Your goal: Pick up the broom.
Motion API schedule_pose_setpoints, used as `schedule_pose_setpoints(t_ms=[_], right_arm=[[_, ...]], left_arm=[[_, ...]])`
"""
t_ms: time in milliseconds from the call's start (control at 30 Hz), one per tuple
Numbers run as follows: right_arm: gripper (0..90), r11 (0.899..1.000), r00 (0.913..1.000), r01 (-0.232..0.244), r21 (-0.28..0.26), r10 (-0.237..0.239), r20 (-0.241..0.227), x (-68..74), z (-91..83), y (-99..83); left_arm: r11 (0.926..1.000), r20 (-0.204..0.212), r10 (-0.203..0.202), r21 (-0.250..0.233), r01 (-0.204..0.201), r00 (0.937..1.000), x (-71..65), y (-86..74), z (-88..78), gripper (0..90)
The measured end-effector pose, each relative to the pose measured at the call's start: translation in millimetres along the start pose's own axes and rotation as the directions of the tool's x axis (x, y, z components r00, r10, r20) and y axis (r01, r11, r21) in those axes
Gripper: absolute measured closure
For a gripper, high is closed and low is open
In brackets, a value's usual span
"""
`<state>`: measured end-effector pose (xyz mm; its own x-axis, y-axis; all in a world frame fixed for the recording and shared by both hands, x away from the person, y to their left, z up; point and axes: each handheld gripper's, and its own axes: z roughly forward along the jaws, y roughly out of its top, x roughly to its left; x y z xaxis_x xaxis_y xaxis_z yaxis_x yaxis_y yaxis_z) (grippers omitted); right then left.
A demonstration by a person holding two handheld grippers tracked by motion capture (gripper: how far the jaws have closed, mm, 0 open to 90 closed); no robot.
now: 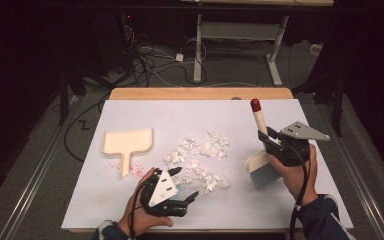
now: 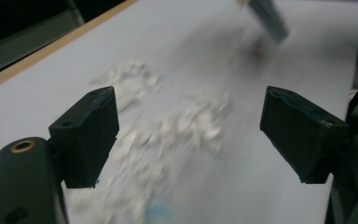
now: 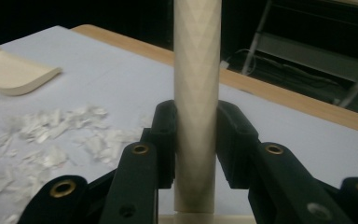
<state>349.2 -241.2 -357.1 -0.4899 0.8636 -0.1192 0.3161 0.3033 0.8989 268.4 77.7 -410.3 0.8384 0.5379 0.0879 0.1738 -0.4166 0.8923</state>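
Note:
A pile of white paper scraps (image 1: 200,160) lies mid-table on the white mat (image 1: 130,112). A cream dustpan (image 1: 127,142) rests flat to its left. My right gripper (image 1: 266,137) is shut on the cream handle of a small brush (image 1: 258,120), which has a red tip at the far end and grey bristles (image 1: 265,176) hanging just above the mat, right of the scraps. In the right gripper view the jaws (image 3: 196,112) clamp the handle (image 3: 196,70). My left gripper (image 1: 186,182) hovers open at the pile's near edge, holding nothing. Its view is blurred, with scraps (image 2: 168,135) beyond the open gripper (image 2: 189,100).
The wooden table edge (image 1: 200,93) runs along the far side. Behind it stand desk legs (image 1: 198,50) and floor cables (image 1: 150,60). Faint pink specks (image 1: 137,169) lie by the dustpan's handle. Bare mat lies to the far left and along the far side.

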Motion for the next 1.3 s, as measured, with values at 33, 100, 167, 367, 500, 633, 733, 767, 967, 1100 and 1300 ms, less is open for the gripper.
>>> schedule_pose_setpoints(t_ms=[33,100,167,367,500,633,733,767,967,1100,1300], right_arm=[[71.8,1.000,0.9998,0.004,-0.018,-0.004,-0.019,9.2,-0.1,1.3],[71.8,1.000,0.9991,0.020,-0.019,-0.021,-0.038,18.4,0.9,2.5],[71.7,0.999,0.9975,0.028,-0.020,-0.030,-0.064,27.3,1.7,3.3],[71.7,0.997,0.9904,0.067,-0.037,-0.071,-0.119,53.7,1.0,1.5],[71.7,0.994,0.9852,0.094,-0.062,-0.102,-0.138,64.5,-3.6,2.9],[71.6,0.992,0.9834,0.102,-0.081,-0.113,-0.143,70.1,-9.3,3.8],[71.4,0.990,0.9844,0.093,-0.108,-0.107,-0.140,71.2,-13.1,3.4],[71.3,0.989,0.9851,0.084,-0.120,-0.101,-0.139,71.2,-14.7,3.0],[67.9,0.985,0.9713,0.077,-0.154,-0.109,-0.211,66.4,-21.2,4.3],[61.7,0.969,0.9560,0.101,-0.225,-0.157,-0.248,58.6,-30.1,2.4],[48.7,0.956,0.9051,0.153,-0.249,-0.237,-0.353,42.4,-40.2,-0.8]], left_arm=[[0.9994,0.043,-0.013,-0.033,0.014,0.9990,-5.4,14.9,14.1,18.3],[0.9976,0.082,-0.037,-0.055,0.041,0.9960,-9.6,25.0,25.8,19.4],[0.9935,0.126,-0.077,-0.074,0.086,0.9891,-13.3,34.0,39.7,19.6],[0.9797,0.121,-0.174,-0.080,0.184,0.9773,-15.5,37.9,67.5,28.5],[0.9753,0.116,-0.214,-0.032,0.219,0.9700,-13.9,29.5,80.3,34.8],[0.9760,0.134,-0.212,-0.021,0.217,0.9681,-11.9,24.9,82.2,45.5],[0.9762,0.143,-0.207,-0.034,0.214,0.9678,-8.4,23.1,76.6,57.5],[0.9770,0.138,-0.204,-0.033,0.211,0.9691,-6.9,23.0,74.1,58.6],[0.9859,0.144,-0.163,-0.013,0.167,0.9760,3.9,23.3,55.6,63.9],[0.9933,0.160,-0.116,0.011,0.115,0.9803,13.0,22.4,40.8,64.6],[0.9991,0.204,-0.026,0.038,0.018,0.9786,15.1,23.7,25.9,64.6]])
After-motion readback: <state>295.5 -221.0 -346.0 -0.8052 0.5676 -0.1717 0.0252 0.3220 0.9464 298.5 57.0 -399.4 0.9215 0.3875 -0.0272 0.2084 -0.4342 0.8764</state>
